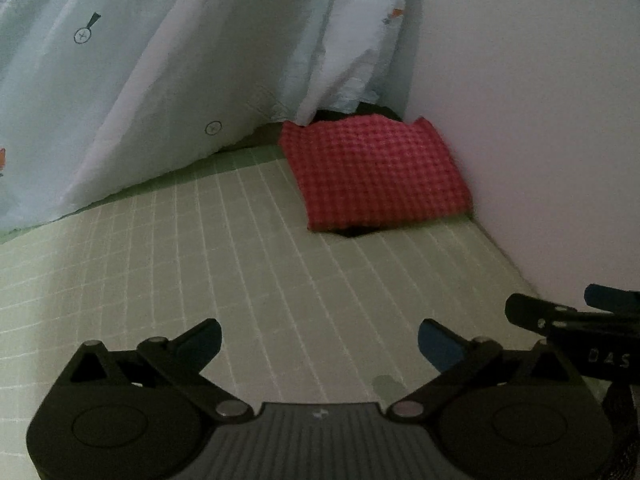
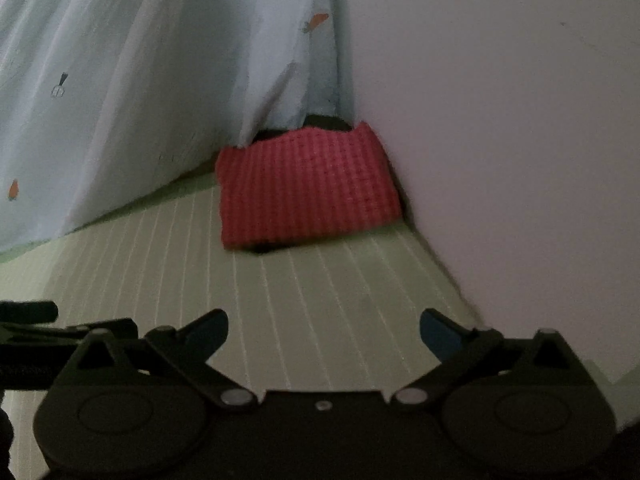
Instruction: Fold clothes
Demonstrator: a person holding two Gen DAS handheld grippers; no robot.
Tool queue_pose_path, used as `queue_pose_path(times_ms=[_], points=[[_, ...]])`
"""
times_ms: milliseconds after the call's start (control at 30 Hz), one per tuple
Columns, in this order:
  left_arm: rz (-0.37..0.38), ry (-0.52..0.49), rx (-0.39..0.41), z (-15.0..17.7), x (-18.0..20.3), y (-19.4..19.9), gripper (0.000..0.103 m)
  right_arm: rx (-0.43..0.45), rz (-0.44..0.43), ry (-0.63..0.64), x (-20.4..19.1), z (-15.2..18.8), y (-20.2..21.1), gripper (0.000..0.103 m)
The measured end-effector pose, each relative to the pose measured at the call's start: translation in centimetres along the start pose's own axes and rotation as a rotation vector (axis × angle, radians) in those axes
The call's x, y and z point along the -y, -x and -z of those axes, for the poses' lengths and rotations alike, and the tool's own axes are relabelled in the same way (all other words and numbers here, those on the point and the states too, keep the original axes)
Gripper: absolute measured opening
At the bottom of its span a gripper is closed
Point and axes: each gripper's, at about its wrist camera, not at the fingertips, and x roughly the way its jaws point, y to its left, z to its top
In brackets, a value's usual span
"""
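A: Where do things stand?

B: Both are released. The left gripper [image 1: 319, 342] has its jaws spread wide with nothing between them, and the right gripper [image 2: 324, 332] is the same. Only the green gridded mat [image 1: 240, 272] on the desk lies under them.

A: And the clothes?

B: A red knitted garment [image 1: 372, 176] sits folded into a neat block, ahead of both grippers and a little to the right of the left one, pushed into the corner where the curtain [image 1: 160, 80] meets the wall [image 1: 540, 120]. It looks finished to me.

A: So what is the step in hand?

B: I judge it is pulling clear and going for the next piece. Best to keep the jaws wide, stay above the mat, and avoid brushing the block, since a loose knit would snag and come undone.

A: Anything you cannot make out?

B: Plenty. Something dark pokes out under the block's near edge and behind its far edge; I cannot tell what. No other clothes are in view. The picture is dim and blurred, and only a part of each gripper shows in the other's view.
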Motion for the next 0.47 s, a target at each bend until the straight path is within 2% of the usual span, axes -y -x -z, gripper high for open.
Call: queue_pose_path(times_ms=[467], points=[[0.005,-0.014,0.045,2.8,-0.8,3.6,0.103,0.03,0.032,-0.017,-0.8,2.7,3.6,0.103]])
